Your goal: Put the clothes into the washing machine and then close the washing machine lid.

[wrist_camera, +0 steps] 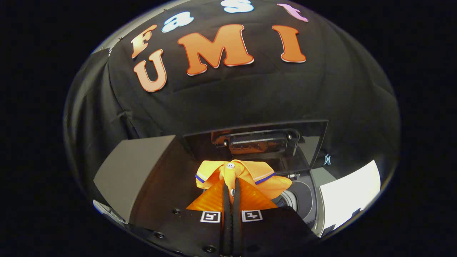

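Note:
An orange polo shirt (246, 176) with blue-trimmed sleeves and a white button hangs bunched just ahead of my fingers. My gripper (231, 189) is shut on the shirt's front placket, both fingers pressed close together on the cloth. Below and beyond the shirt stands the washing machine (303, 203), its round drum opening showing to the right of the shirt. The machine's dark lid (257, 142) is raised upright behind the shirt, with a hinge bracket on its inner face. The shirt hangs over the opening; its lower part is hidden by my fingers.
A grey panel (132, 171) slopes at the left of the machine. A white sheet (351, 192) lies to the right of the machine's top. Black cloth walls (228, 96) close the booth behind and at both sides.

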`<state>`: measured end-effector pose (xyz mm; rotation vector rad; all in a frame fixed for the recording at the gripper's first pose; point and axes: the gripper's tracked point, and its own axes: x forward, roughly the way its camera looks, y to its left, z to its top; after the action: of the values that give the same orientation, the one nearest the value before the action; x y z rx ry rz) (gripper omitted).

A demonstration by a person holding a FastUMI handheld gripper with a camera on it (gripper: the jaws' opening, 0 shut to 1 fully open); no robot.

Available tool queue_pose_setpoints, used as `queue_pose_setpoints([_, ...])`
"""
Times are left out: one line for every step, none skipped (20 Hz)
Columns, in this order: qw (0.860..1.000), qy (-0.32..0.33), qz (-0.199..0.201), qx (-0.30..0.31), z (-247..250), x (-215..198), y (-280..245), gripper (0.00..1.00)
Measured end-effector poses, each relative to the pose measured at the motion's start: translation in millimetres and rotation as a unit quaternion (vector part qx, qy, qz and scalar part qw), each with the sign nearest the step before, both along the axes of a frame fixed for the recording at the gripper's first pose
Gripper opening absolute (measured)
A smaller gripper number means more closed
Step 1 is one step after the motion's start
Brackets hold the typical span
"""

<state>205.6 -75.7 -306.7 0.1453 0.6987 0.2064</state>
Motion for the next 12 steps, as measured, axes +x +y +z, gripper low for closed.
queue_pose_setpoints([1.000,0.012,0.000,0.000,-17.0,1.4,-2.8,0.08])
queue_pose_setpoints([1.000,0.026,0.001,-0.002,-33.0,2.6,-4.2,0.08])
queue_pose_setpoints([0.999,0.034,0.001,-0.005,-48.8,6.2,-6.5,0.08])
queue_pose_setpoints([0.999,0.048,0.003,-0.012,-64.5,7.9,-9.7,0.08])
queue_pose_setpoints([0.998,0.057,0.003,-0.017,-79.2,9.3,-12.6,0.08])
queue_pose_setpoints([0.998,0.067,0.004,-0.019,-91.5,9.3,-13.8,0.08])
queue_pose_setpoints([0.997,0.077,0.004,-0.024,-103.9,9.8,-16.1,0.08])
queue_pose_setpoints([0.996,0.084,0.005,-0.025,-116.0,11.6,-17.0,0.08])
queue_pose_setpoints([0.995,0.093,0.003,-0.027,-126.3,11.6,-20.4,0.08])
queue_pose_setpoints([0.994,0.102,0.001,-0.027,-139.1,10.3,-23.0,0.08])
queue_pose_setpoints([0.994,0.109,-0.001,-0.028,-150.6,11.5,-24.9,0.08])
queue_pose_setpoints([0.993,0.116,-0.001,-0.028,-161.3,11.7,-25.7,0.08])
